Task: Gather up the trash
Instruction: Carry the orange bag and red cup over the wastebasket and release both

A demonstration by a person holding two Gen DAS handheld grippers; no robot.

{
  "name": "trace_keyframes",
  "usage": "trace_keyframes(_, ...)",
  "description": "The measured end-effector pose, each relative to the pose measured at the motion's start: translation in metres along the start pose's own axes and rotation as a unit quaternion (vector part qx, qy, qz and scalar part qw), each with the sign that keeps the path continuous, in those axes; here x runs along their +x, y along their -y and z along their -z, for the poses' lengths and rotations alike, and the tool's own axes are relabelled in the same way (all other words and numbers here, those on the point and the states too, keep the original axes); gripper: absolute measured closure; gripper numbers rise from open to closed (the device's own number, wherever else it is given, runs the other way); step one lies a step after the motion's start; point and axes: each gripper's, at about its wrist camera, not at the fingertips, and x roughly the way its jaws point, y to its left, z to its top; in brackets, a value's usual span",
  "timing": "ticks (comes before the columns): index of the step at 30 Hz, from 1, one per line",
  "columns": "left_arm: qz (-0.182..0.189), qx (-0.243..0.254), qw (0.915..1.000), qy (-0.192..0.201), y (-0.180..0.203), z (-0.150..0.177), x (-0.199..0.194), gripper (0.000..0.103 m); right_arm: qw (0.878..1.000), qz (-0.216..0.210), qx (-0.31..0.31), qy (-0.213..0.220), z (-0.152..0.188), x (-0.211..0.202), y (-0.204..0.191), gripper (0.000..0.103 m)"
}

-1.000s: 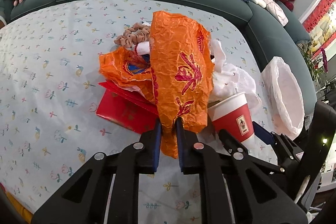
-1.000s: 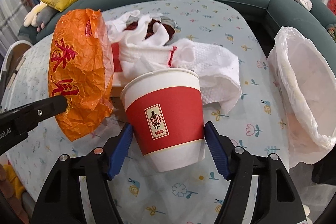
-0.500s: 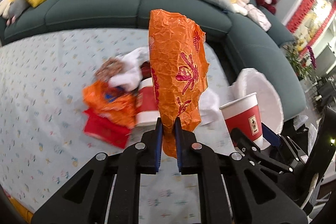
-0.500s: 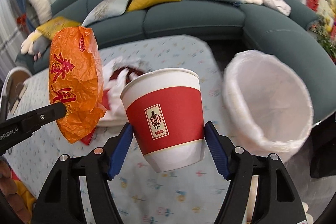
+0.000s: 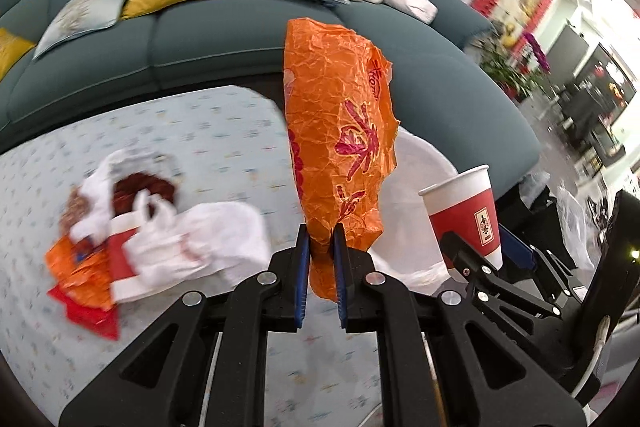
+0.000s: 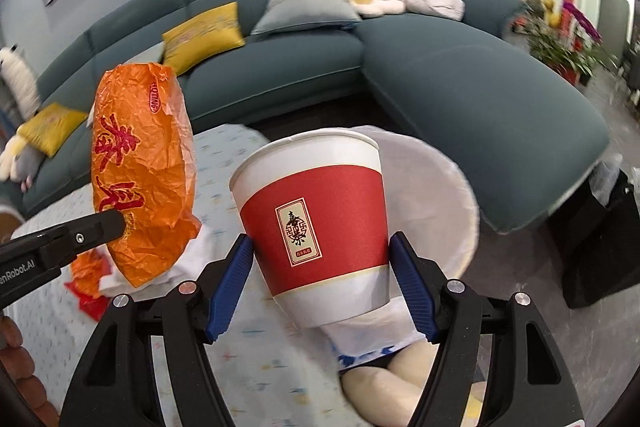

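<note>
Left wrist view: a counter (image 5: 208,131) under a pale flowered cloth carries a heap of wrappers (image 5: 132,247), with a curved teal sofa (image 5: 224,35) and cushions behind. The left claw (image 5: 320,247) pinches the lower end of a crinkled orange bag (image 5: 336,131) with red print, its long axis standing upright. The right claw (image 6: 322,263) clamps a red-and-white paper cup (image 6: 316,223), mouth up and tilted back, before a white-lined bin (image 6: 444,187) beside the counter.

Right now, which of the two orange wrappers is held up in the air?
The big crinkled orange wrapper pinched by the left tongs; the other orange wrapper lies in the pile on the table.
</note>
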Motion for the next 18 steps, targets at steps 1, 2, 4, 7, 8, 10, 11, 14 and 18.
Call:
trace_keyframes(1,0.005,0.003,1.0,-0.003,0.008,-0.004,0.007,0.092,1.0,0.001,0.005,0.0,-0.003,0.003,0.007,0.036)
trace_keyframes(2,0.008,0.006,0.9999,-0.007,0.015,-0.007,0.014,0.092,1.0,0.003,0.008,0.0,-0.003,0.005,0.012,0.036)
trace_keyframes(4,0.009,0.014,0.9998,-0.013,0.027,-0.009,0.024,0.092,1.0,0.01,0.013,0.0,-0.006,0.008,0.023,0.036)
trace_keyframes(7,0.007,0.029,0.9993,-0.021,0.042,-0.014,0.039,0.091,1.0,0.015,0.024,0.0,-0.009,0.013,0.036,0.036)
trace_keyframes(8,0.006,0.033,0.9992,-0.023,0.047,-0.015,0.043,0.09,0.999,0.016,0.027,0.0,-0.01,0.015,0.038,0.036)
trace_keyframes(10,0.005,0.04,0.9987,-0.03,0.055,-0.016,0.052,0.089,0.999,0.018,0.035,-0.001,-0.013,0.02,0.045,0.036)
trace_keyframes(11,0.006,0.041,0.9986,-0.032,0.057,-0.016,0.055,0.089,0.999,0.02,0.039,-0.001,-0.014,0.022,0.049,0.036)
trace_keyframes(14,0.007,0.045,0.9984,-0.034,0.064,-0.018,0.062,0.087,0.999,0.021,0.047,-0.004,-0.012,0.026,0.054,0.035)
trace_keyframes(18,0.005,0.046,0.9982,-0.038,0.069,-0.018,0.067,0.081,0.998,0.023,0.055,-0.005,-0.012,0.033,0.063,0.035)
